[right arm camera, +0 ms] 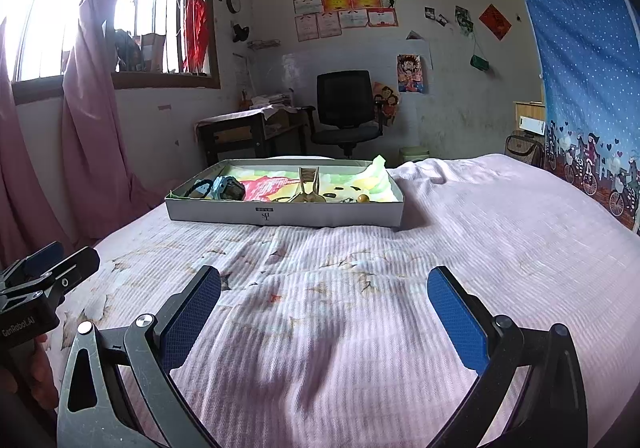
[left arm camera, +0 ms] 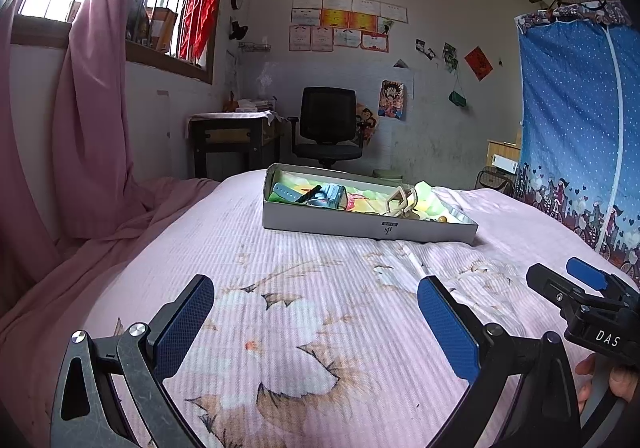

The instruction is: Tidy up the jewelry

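Hovering level above bed: 2 spread tools

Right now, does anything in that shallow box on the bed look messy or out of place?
Yes. The colourful paper lining of the shallow grey cardboard box rides up over its far right corner, and the light-blue watch and beige hair claw lie loose, unsorted.

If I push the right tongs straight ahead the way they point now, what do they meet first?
The right tongs, open and empty, point over bare pink bedspread. Straight on, they would likely meet the near wall of the shallow grey box first, though height above the bed is unclear.
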